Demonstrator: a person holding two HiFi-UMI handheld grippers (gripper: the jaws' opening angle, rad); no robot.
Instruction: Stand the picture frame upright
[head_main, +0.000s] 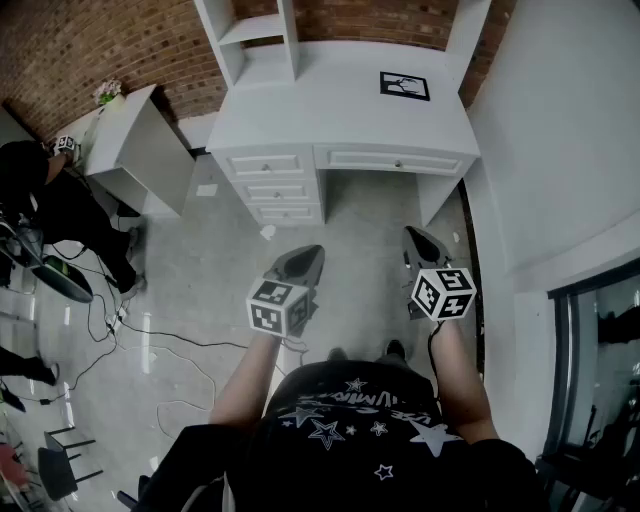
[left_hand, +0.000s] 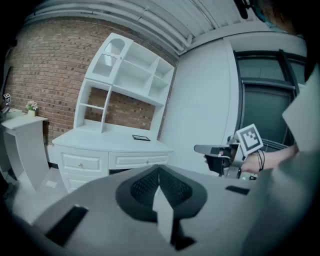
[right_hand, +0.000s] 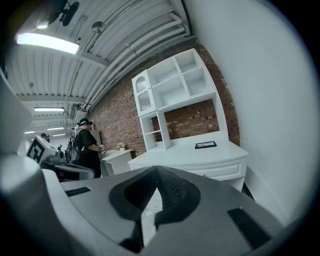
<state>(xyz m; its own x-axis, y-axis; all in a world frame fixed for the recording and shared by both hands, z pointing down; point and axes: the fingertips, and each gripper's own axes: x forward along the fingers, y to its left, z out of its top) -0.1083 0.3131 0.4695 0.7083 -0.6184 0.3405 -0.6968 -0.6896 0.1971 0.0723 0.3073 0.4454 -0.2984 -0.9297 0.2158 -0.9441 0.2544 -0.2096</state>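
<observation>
Left hand-held gripper (head_main: 305, 258) and right hand-held gripper (head_main: 418, 238), both closed empty, face white desk (head_main: 330, 110) bearing flat picture frame (head_main: 404, 86).

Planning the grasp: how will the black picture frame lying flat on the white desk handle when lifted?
The picture frame looks thin and rigid, probably light. Flat on the smooth desk, it may slide before an edge lifts. Upright, likely tippy.

We seem to be in a mock home office built inside an industrial lab: a white desk (head_main: 330, 110) with shelves (right_hand: 175, 85) against a brick wall (head_main: 90, 45), loose cables (head_main: 170, 345) on the concrete floor (head_main: 200, 280), and a strip light (right_hand: 47, 42) overhead.
</observation>
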